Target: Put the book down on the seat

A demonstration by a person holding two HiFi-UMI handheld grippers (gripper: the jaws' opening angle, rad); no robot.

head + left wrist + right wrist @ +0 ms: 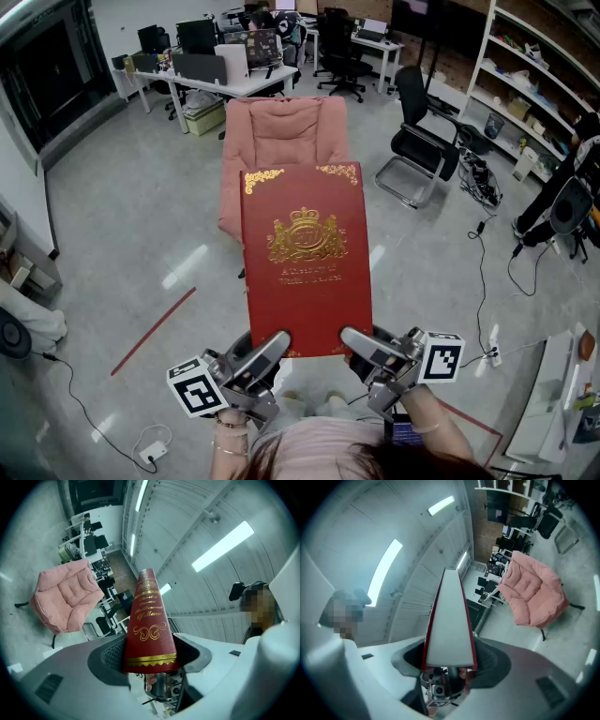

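Book [305, 258] isn't on the seat [279, 157] yet, so we'd call this the early-to-middle part of the job. On the left, our left gripper [265, 356] has its jaws clamped on the lower spine corner; its own view shows the red spine wedged right between the pads. In the middle, the book stands upright in the air, gold-crest cover facing us, with nothing under it but floor. On the right, our right gripper [361, 344] has its jaws pinched on the other lower corner, where the white page edges show between them. So the grab part looks done. The pink chair [284, 117] sits beyond the book, well apart from it, and its seat looks bare. What's left, as we read it: carry the book over, lower it flat onto the cushion, then let both jaws go.
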